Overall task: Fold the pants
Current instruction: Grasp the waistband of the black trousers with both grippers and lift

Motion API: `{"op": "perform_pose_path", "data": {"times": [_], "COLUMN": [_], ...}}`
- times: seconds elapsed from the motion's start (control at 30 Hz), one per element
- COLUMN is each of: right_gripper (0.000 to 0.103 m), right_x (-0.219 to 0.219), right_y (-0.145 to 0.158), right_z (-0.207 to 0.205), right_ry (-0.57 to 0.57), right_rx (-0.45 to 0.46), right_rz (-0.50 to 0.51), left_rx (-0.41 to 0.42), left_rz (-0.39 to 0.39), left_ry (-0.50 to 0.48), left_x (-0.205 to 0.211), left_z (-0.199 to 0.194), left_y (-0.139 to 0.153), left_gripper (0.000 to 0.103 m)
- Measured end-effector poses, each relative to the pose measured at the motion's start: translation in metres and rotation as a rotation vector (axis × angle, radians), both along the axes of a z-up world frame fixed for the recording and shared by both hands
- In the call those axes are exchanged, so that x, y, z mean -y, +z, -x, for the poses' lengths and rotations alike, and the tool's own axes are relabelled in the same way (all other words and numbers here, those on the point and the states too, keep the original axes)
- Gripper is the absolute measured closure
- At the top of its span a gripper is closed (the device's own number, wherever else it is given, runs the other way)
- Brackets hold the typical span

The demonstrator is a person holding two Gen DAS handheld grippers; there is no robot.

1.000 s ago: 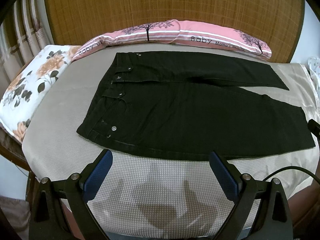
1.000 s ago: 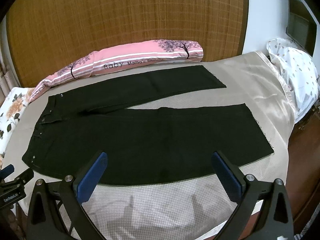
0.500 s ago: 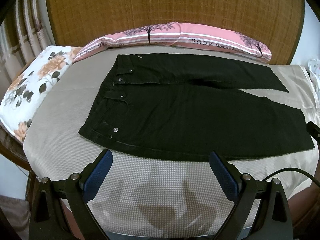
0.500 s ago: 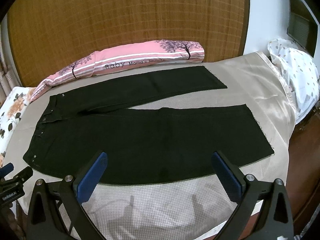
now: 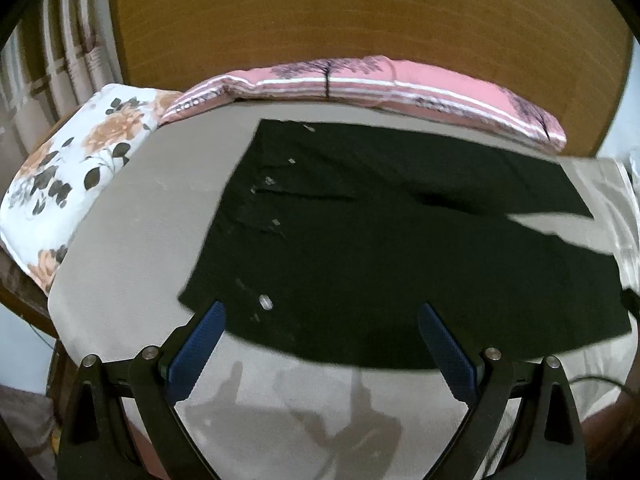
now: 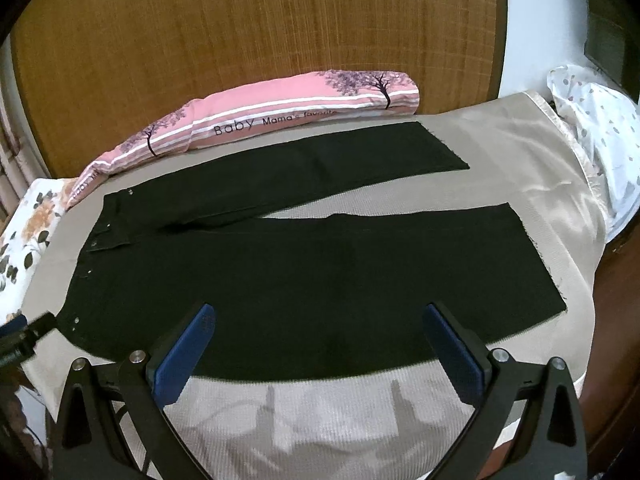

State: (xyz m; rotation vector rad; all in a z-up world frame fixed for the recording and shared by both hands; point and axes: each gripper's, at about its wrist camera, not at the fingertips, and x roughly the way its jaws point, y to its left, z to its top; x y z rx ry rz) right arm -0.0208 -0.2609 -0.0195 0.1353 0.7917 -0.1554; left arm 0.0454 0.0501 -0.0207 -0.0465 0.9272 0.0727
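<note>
Our left gripper (image 5: 320,334) and right gripper (image 6: 318,334), both with jaws apart and empty, have dropped closer to the near leg's edge since a second ago, so we judge grasping comes next. The black pants (image 6: 304,280) lie flat, unfolded, unmoved on the bed (image 6: 340,408), waist leftward.

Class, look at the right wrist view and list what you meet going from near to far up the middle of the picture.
Right gripper, open → bare bed cover → near leg of the black pants → far leg → pink bolster pillow → woven headboard.
</note>
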Motion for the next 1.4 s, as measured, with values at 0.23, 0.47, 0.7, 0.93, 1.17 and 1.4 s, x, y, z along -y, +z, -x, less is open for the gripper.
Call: {"op": "perform_pose_path", "data": {"times": [0.23,0.47,0.7,0.93,1.17,1.4], "right_gripper": [0.000,0.000,0.000,0.000,0.000,0.000], "right_x": [0.003,0.011,-0.006,-0.028,-0.036,-0.045], "right_y": [-0.003,-0.006,-0.027,-0.053,-0.066,-0.073], "right_z": [-0.040,-0.095,-0.150,-0.187,-0.219,-0.250], "right_ry": [0.052,0.056,0.054,0.074,0.089,0.118], "right_rx": [-0.019,-0.039,-0.070,-0.141,-0.168,-0.180], "right_rz": [-0.025,-0.173,-0.261,-0.251,-0.236,-0.226], "left_rx": [0.009,-0.019,-0.093,-0.144,-0.182,-0.188], "left_rz": [0.069,0.251,0.637,0.728,0.743,0.756], "left_ry": [0.035,0.038,0.062,0.063,0.052,0.003], "left_x": [-0.058,-0.117,-0.171,-0.185,-0.191,-0.182], "left_z": [-0.064,-0.150,-0.238,-0.292,-0.318,-0.338], "left_y": [0.003,-0.006,-0.048,-0.089,-0.114,-0.117], "left_gripper": [0.016,0.039,0.051,0.052,0.062,0.077]}}
